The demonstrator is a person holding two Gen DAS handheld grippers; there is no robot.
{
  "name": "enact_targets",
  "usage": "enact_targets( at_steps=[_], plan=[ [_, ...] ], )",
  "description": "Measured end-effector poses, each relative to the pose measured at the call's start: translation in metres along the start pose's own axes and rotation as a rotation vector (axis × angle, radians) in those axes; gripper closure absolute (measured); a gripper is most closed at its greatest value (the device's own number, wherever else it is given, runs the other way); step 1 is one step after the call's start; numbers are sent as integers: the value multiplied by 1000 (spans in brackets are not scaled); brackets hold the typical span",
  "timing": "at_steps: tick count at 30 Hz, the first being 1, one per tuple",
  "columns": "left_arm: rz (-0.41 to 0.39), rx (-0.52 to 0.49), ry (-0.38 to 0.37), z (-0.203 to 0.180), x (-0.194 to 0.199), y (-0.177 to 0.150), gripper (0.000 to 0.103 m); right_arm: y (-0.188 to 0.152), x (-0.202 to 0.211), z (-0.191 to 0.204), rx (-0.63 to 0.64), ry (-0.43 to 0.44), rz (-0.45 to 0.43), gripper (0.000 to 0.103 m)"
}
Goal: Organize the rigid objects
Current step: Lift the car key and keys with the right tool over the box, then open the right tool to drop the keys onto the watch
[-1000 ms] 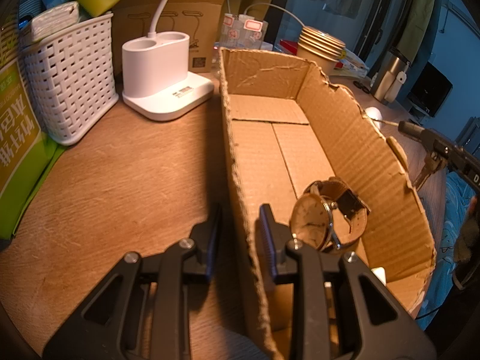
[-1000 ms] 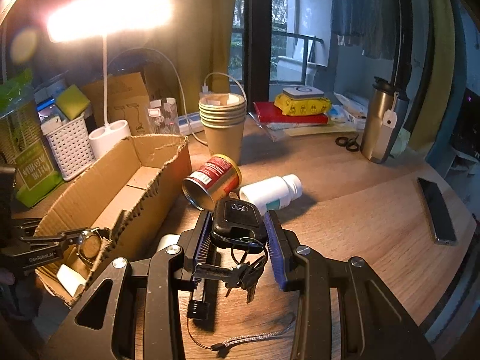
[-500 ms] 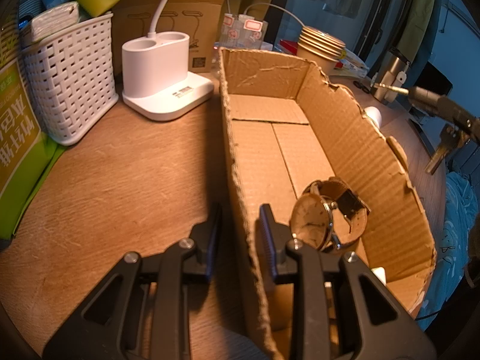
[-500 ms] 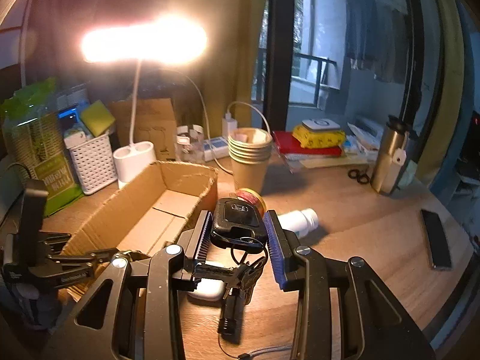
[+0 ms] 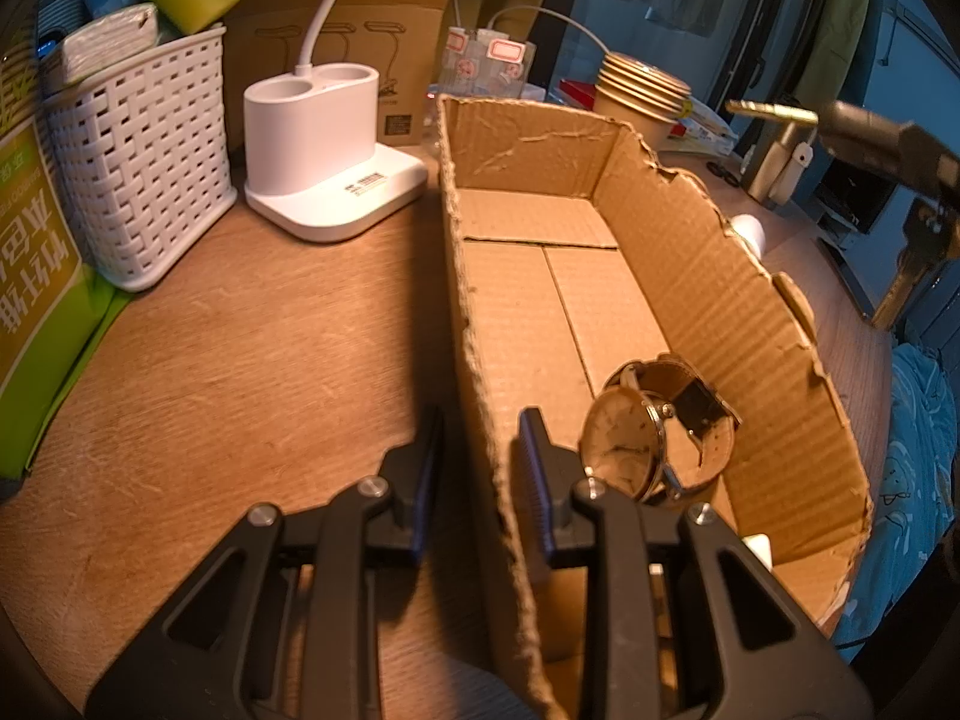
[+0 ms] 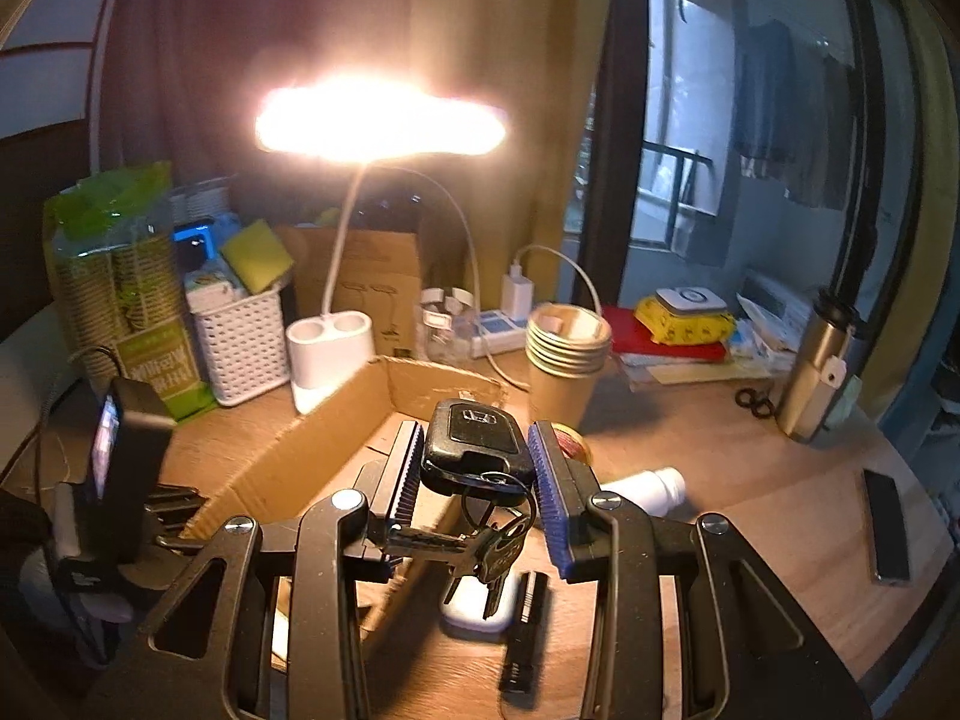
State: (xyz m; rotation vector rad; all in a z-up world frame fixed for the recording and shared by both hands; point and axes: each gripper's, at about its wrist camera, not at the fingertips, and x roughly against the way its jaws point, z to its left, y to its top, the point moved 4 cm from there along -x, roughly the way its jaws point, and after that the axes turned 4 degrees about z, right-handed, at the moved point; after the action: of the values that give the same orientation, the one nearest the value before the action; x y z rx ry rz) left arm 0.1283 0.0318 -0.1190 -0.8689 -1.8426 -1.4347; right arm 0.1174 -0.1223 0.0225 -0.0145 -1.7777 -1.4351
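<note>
My right gripper (image 6: 474,468) is shut on a black car key fob (image 6: 477,447) with a bunch of metal keys (image 6: 480,546) hanging below it, held in the air above the right wall of the open cardboard box (image 6: 336,426). My left gripper (image 5: 477,456) is shut on the box's left wall (image 5: 474,360), one finger inside and one outside. A wristwatch (image 5: 654,432) with a brown strap lies in the box's near end. The right gripper's hanging keys (image 5: 912,276) show at the right edge of the left wrist view.
On the wooden desk: a white lamp base (image 5: 330,162), a white woven basket (image 5: 138,156), stacked paper cups (image 6: 567,354), a white pill bottle (image 6: 648,486), a red can (image 6: 570,441), a small torch (image 6: 525,630), a white case (image 6: 480,606), a phone (image 6: 885,525), a steel flask (image 6: 816,372).
My right gripper has lifted the key fob and keys up and moved left towards the box. My left gripper has kept its hold on the box wall.
</note>
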Motion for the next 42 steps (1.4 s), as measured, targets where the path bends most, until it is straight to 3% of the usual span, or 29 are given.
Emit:
enact_targets(
  at_steps=[15, 42],
  plan=[
    [0, 0, 0, 0, 0, 0, 76, 8, -11, 45, 59, 113, 4, 65],
    [1, 1, -1, 0, 0, 0, 76, -40, -72, 65, 55, 187, 212, 65]
  ],
)
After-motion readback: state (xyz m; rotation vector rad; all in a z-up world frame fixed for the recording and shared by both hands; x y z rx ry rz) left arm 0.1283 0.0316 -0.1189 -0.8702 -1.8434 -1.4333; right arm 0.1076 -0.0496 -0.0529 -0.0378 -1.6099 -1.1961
